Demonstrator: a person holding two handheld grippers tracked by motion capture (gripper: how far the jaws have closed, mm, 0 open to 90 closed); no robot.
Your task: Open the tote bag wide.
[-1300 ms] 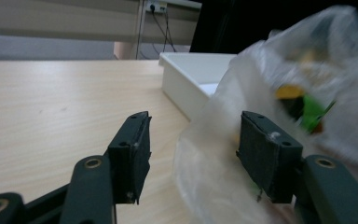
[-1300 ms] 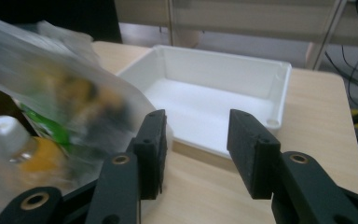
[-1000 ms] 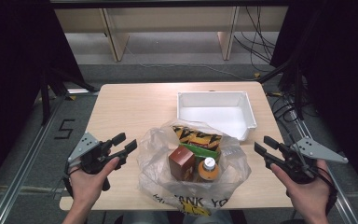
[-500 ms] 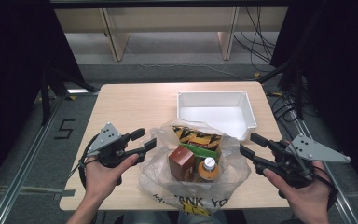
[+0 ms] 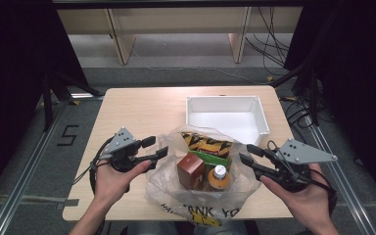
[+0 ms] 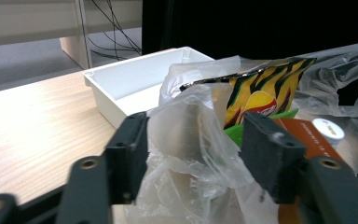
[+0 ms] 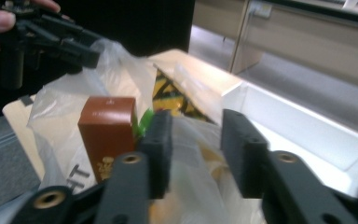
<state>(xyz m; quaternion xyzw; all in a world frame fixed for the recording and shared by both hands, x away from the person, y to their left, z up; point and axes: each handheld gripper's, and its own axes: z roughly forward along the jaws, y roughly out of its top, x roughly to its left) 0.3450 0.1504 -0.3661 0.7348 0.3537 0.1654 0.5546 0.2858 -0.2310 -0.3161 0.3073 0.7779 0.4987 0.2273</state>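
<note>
A clear plastic bag (image 5: 200,198) lies at the table's front middle. It holds a brown box (image 5: 190,170), a green box (image 5: 219,159), a yellow-and-black striped snack bag (image 5: 206,143) and a white-capped bottle (image 5: 219,173). My left gripper (image 5: 156,147) is at the bag's left rim. Its jaws have just been closing and stand wide, with loose bag film (image 6: 191,140) between them, not pinched. My right gripper (image 5: 246,153) is at the bag's right rim. Its jaws have also just been closing, and a gap remains with bag film (image 7: 193,154) in it.
A white bin (image 5: 225,102) with nothing in it stands behind the bag at the back right, close to the snack bag. Bare wooden tabletop (image 5: 142,107) spreads at the back left. The table's front edge runs just under the bag and my hands.
Both grippers have come inward to the bag: the left moved right to its left rim, the right moved left and slightly up to its right rim. The bag's contents have not shifted.
</note>
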